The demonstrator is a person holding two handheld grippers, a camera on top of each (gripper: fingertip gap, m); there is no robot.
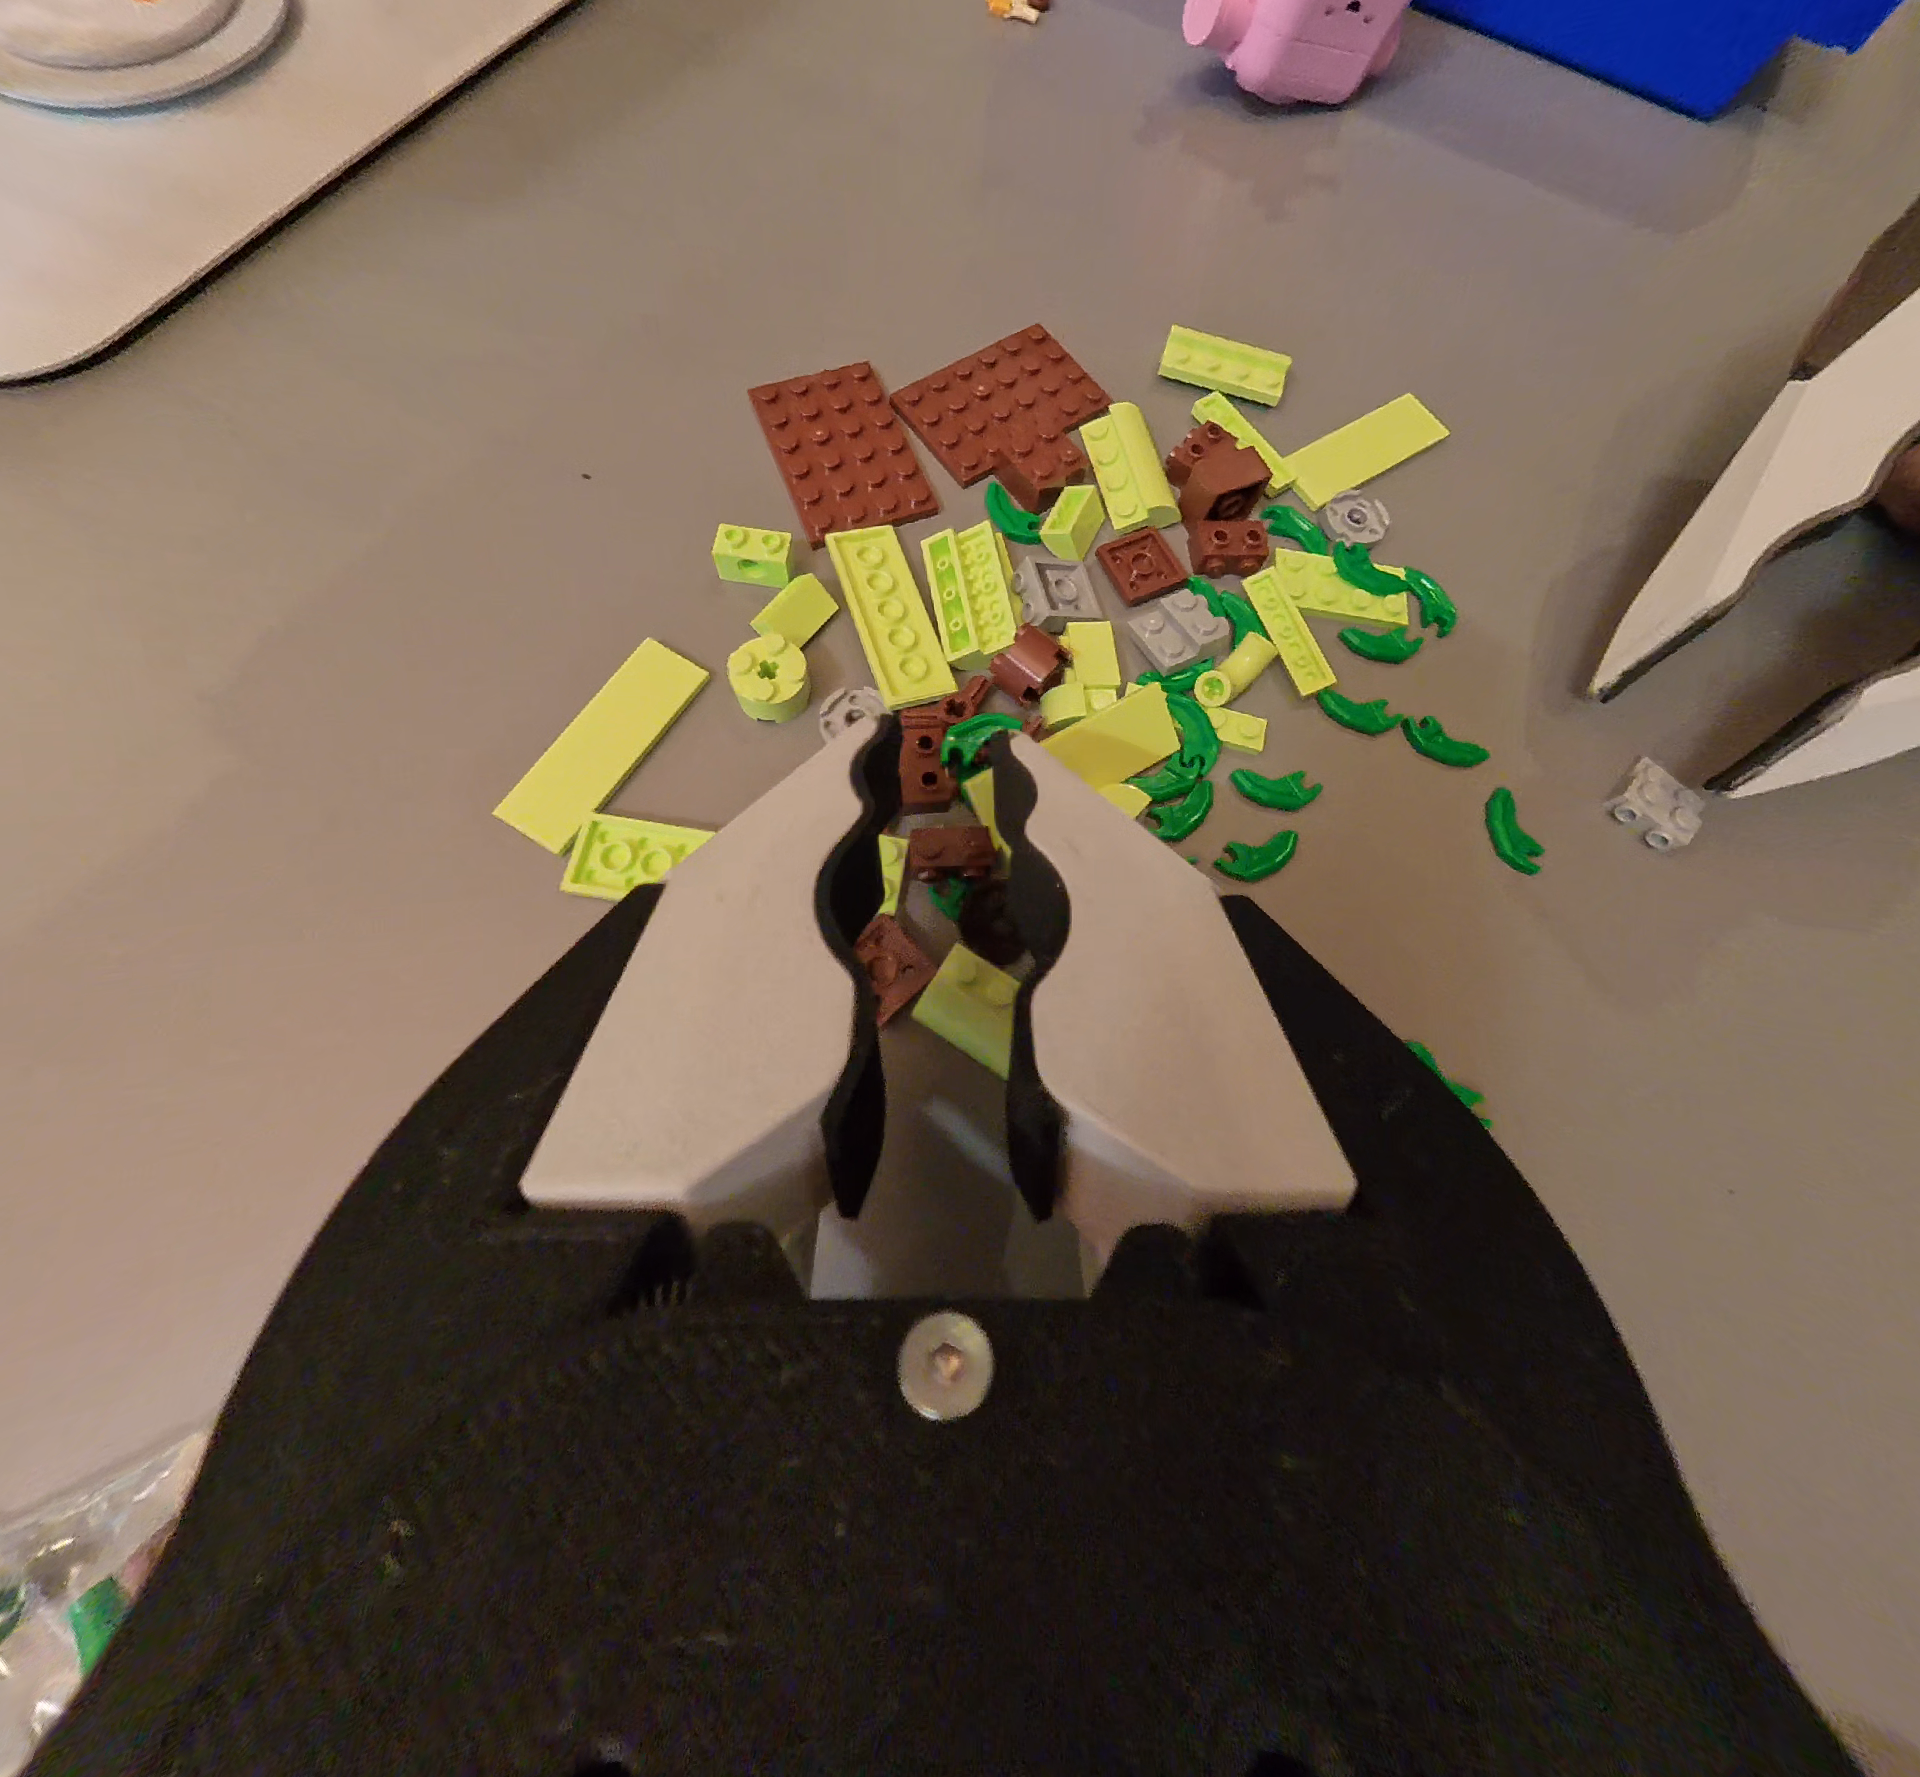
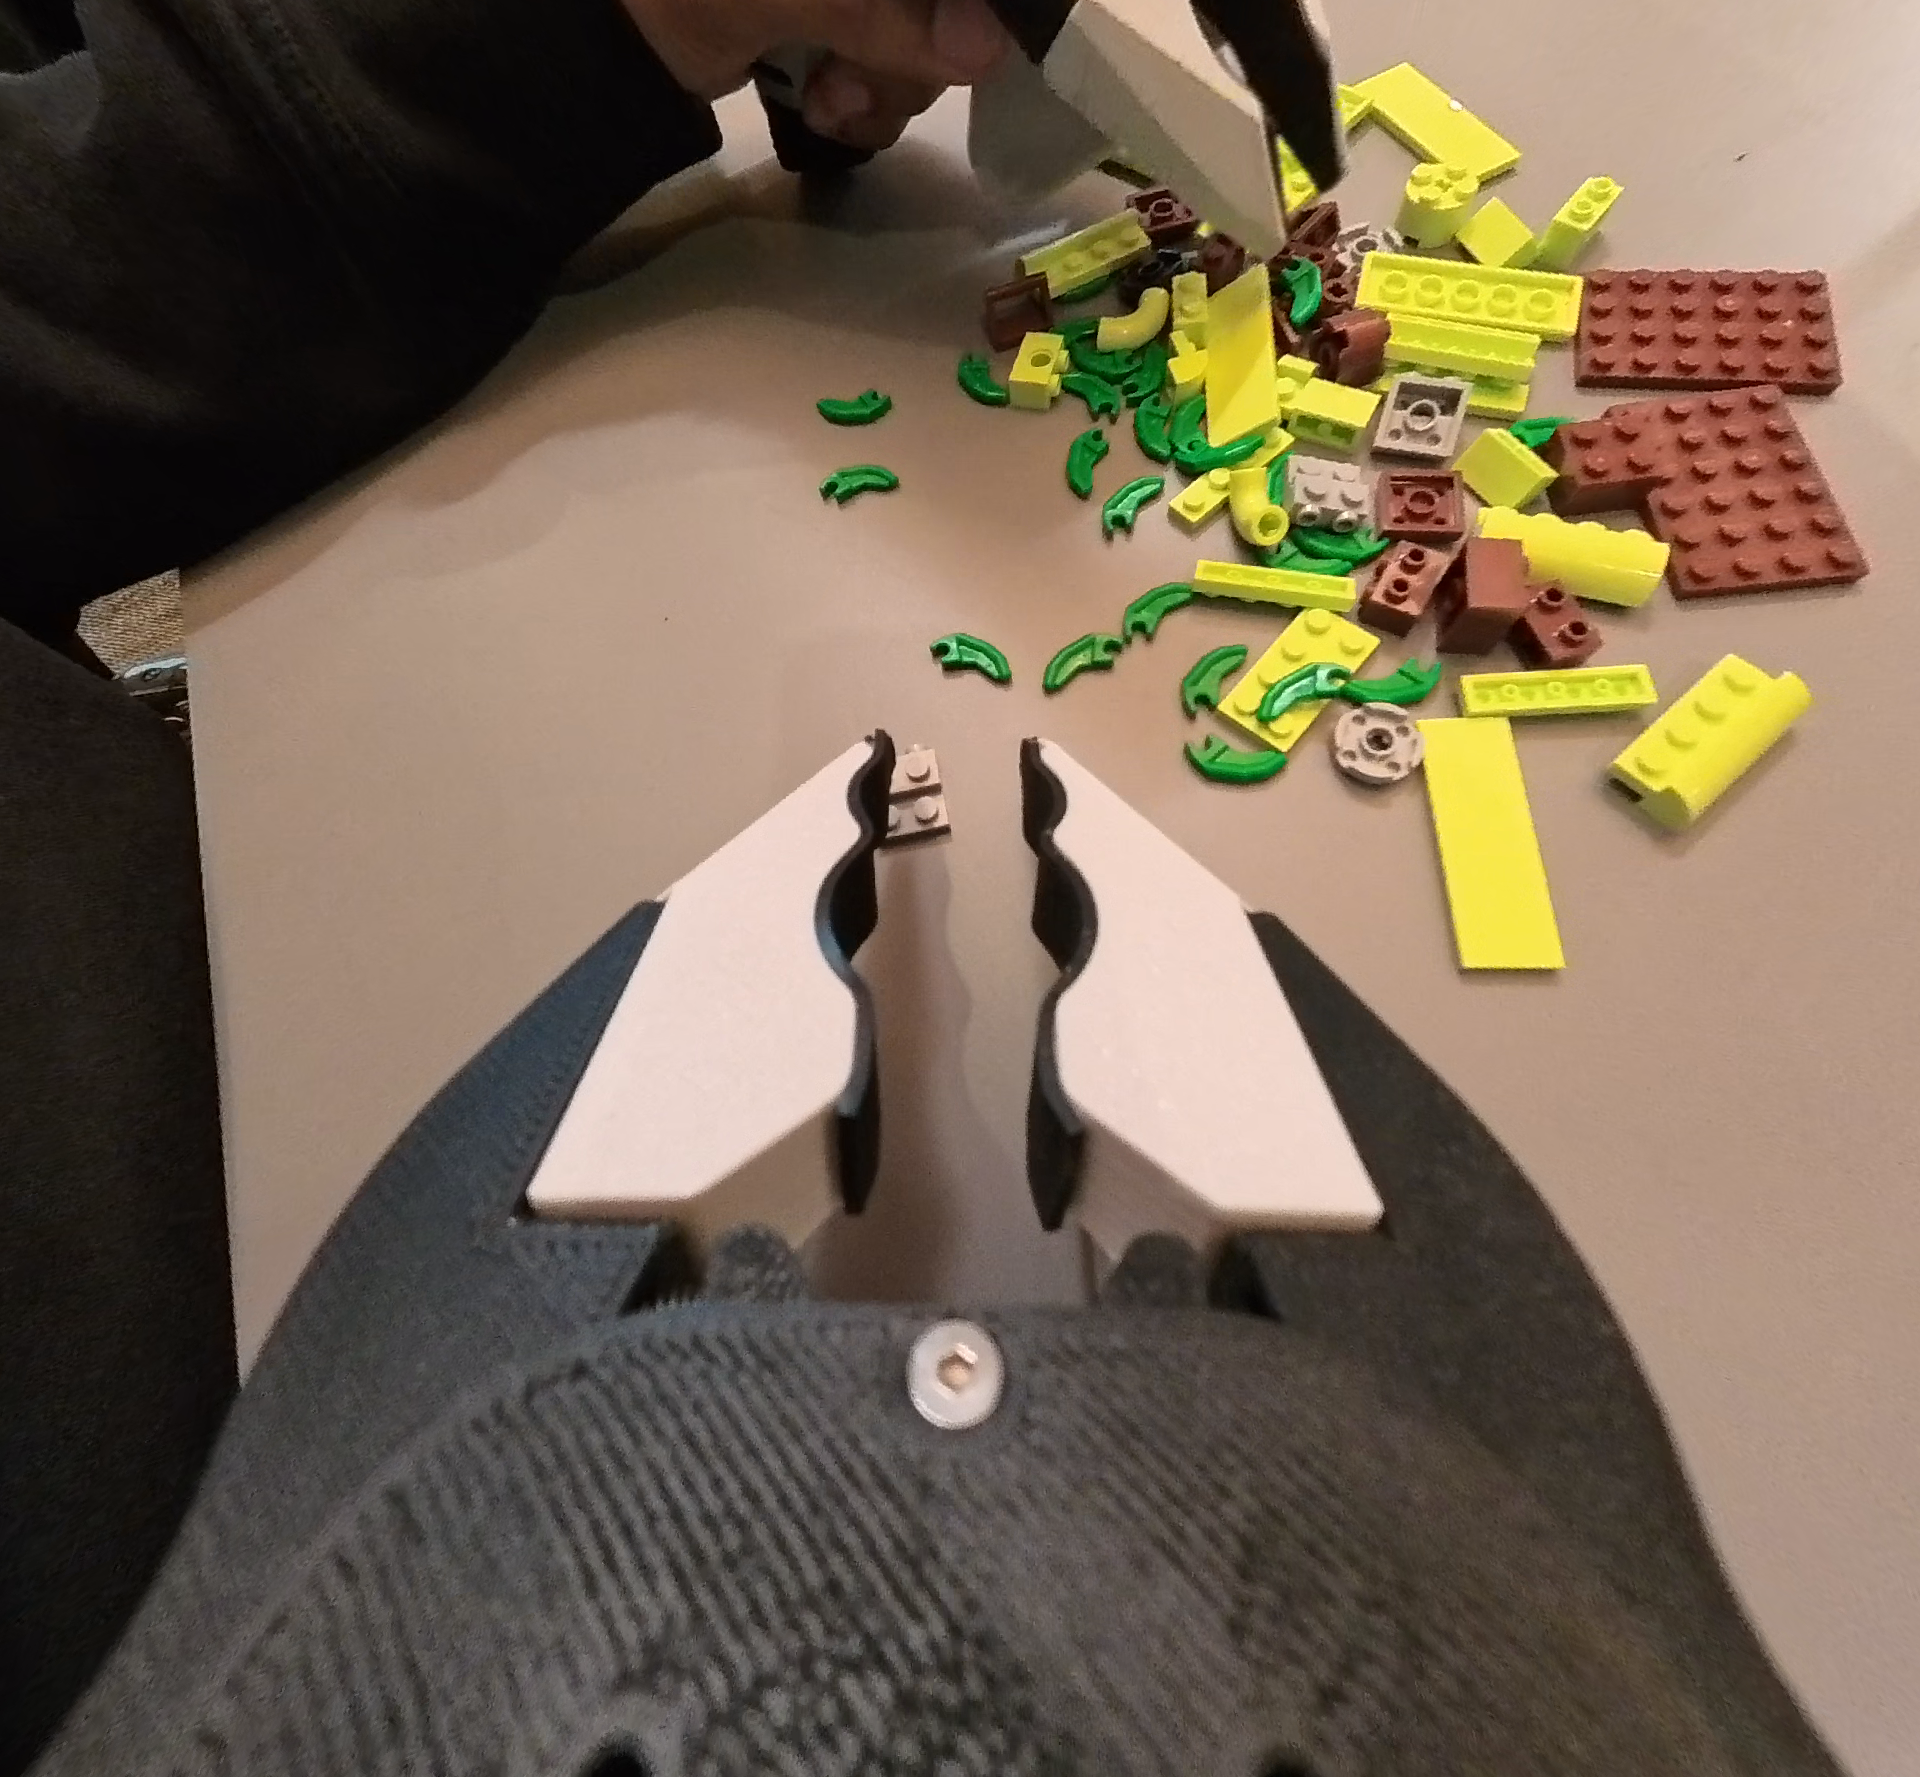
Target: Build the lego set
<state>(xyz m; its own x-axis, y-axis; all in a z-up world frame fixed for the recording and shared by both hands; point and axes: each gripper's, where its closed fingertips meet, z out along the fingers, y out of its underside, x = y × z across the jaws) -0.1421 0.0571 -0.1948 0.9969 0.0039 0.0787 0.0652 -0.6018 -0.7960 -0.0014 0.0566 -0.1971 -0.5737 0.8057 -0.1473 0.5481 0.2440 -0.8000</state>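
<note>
Right tool (image 2: 951, 761) open around grey brick (image 2: 916, 797), apart from pile (image 2: 1403, 439) mid-table; to centre before closing. Left tool (image 1: 940, 756) in pile, nearly closed; gripping or not, cannot tell.

There are 2 cameras, 1 on each gripper, and each looks forward along its own 2 fingers and down at the grey table (image 1: 416, 688). The left one sits close above the pile of lego pieces (image 1: 1091, 605), which fills the middle of its view. The right one sits low and near the table, with the same pile (image 2: 1455, 439) farther off on its right. Both views share that pile, and each camera can see the other gripper.
</note>
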